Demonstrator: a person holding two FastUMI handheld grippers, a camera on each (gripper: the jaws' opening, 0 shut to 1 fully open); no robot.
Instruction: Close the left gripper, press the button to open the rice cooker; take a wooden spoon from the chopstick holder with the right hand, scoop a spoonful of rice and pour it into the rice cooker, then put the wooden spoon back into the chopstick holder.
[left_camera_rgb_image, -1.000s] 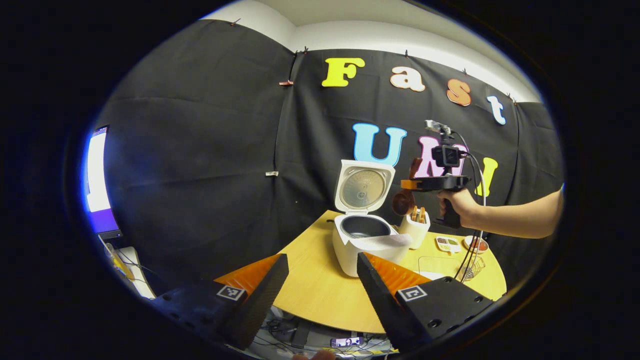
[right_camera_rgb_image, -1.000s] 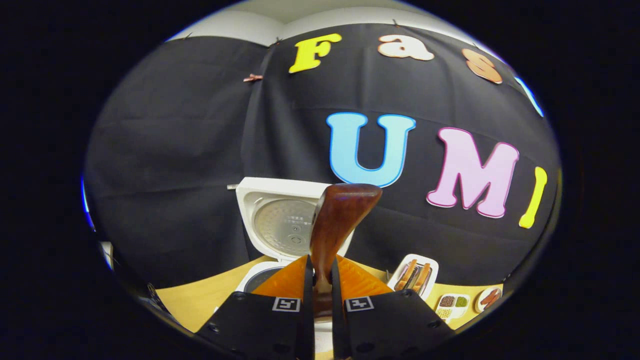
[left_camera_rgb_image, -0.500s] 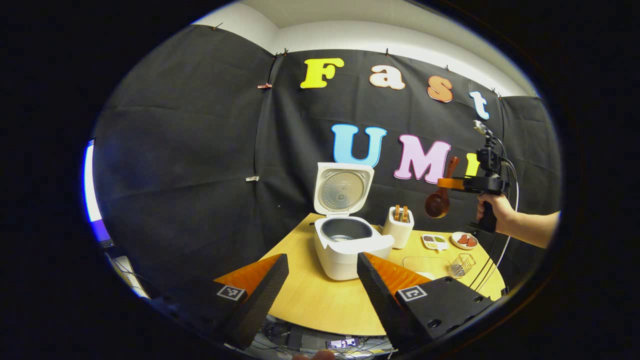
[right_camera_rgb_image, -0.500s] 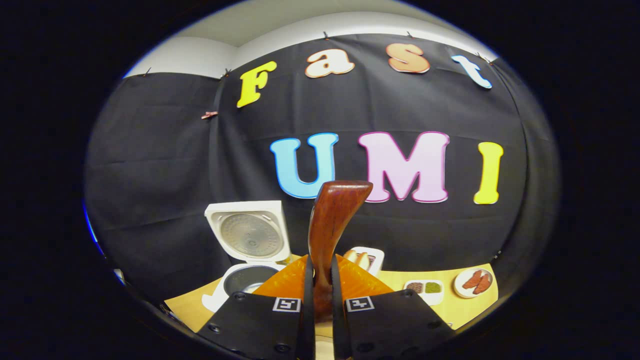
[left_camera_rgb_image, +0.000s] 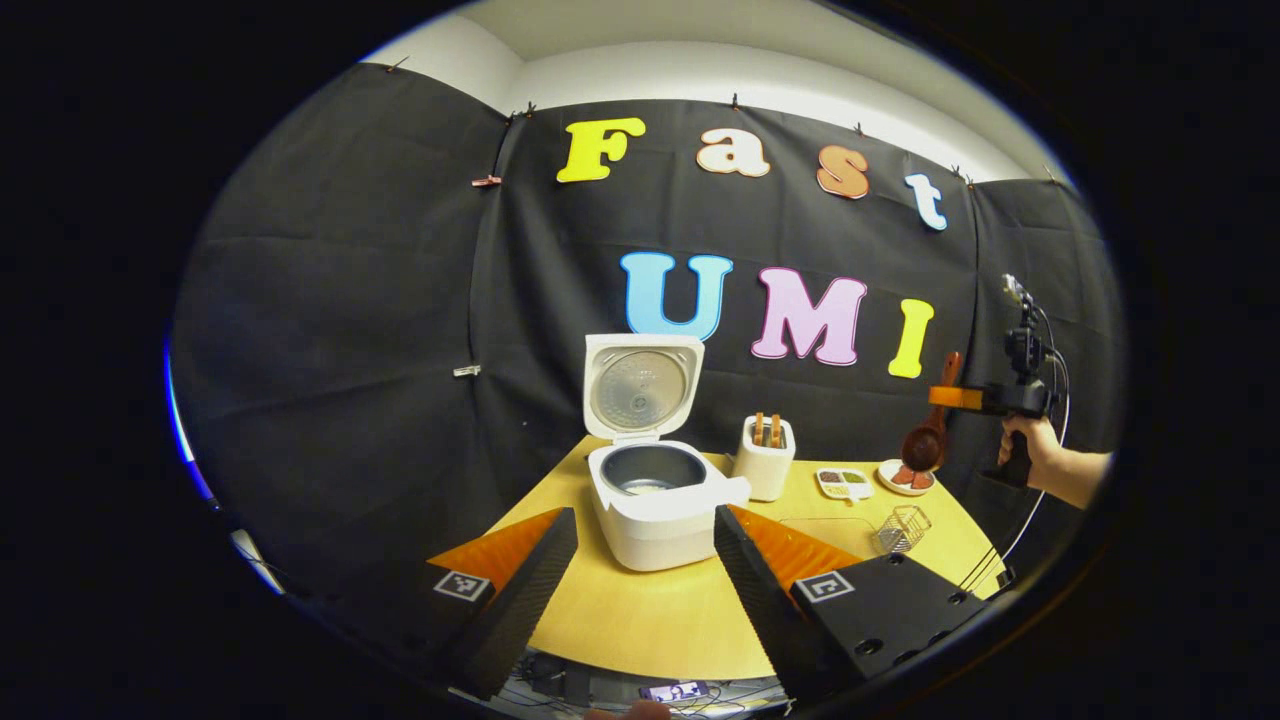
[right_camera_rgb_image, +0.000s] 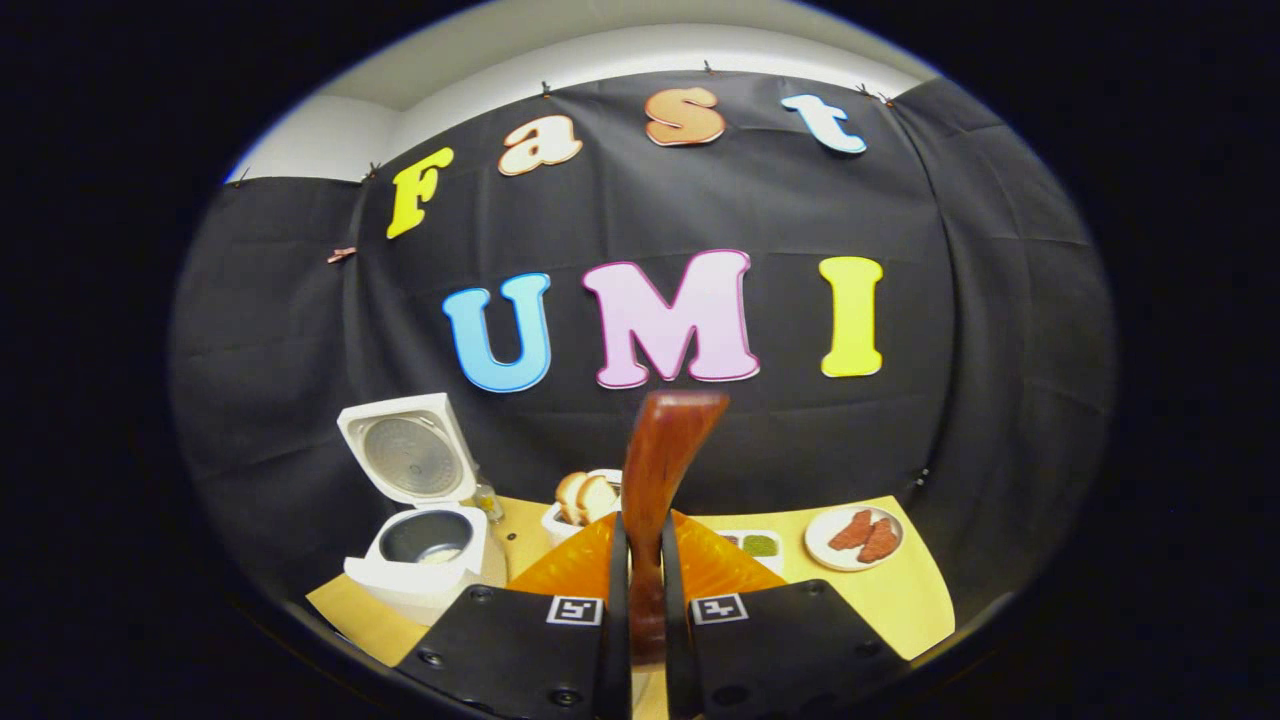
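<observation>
Spoon (right_camera_rgb_image: 660, 470) stands clamped upright in the right gripper (right_camera_rgb_image: 640, 600), handle rising between its jaws; the holder (right_camera_rgb_image: 585, 497) lies ahead-left of them. The left gripper (left_camera_rgb_image: 640, 560) hangs spread, empty.

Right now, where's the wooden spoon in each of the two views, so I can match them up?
Left gripper view: the wooden spoon hangs at far right, bowl down, held in the right claw above the small plate.
Right gripper view: its handle rises at bottom centre, pinched between the claw's fingers.
Shared landmark: the open rice cooker, left of the spoon in both.
</observation>
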